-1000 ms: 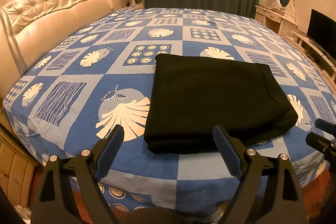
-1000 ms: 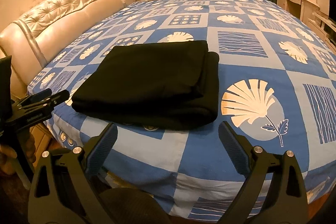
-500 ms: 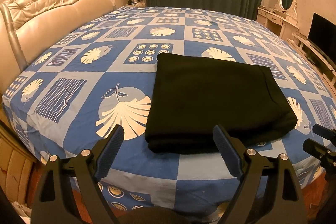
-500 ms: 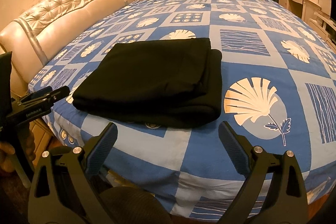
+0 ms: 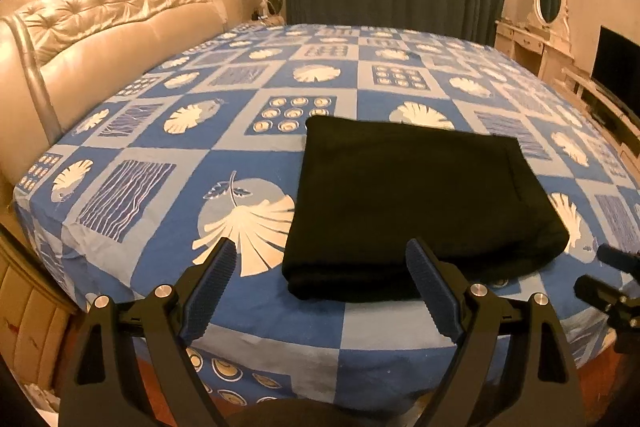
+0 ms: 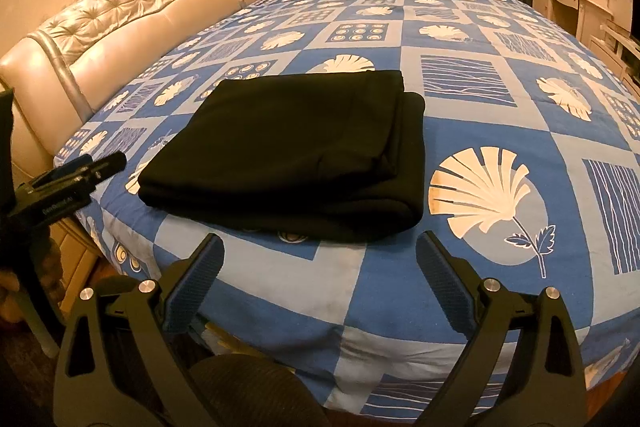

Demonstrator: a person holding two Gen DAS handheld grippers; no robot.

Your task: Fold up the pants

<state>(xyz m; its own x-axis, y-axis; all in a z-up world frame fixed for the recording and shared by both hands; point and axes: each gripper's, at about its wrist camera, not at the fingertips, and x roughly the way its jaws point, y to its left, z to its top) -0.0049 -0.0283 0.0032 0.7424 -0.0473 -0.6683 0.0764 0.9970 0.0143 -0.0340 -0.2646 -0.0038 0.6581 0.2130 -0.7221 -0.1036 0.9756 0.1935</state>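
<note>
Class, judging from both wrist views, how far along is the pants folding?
Done: the black pants lie in a layered rectangle on the bed. In hand: nothing; the left tool and right tool hang open, short of the cloth. Left: seemingly nothing, perhaps tidying.

You see plain black pants (image 5: 416, 195) on a bed sheet (image 5: 168, 147) checked in blue and pale blue squares, printed with white leaves, shells, wavy lines and ringed dots. Your claws' fingers (image 6: 196, 283) carry dark blue ribbed pads.
</note>
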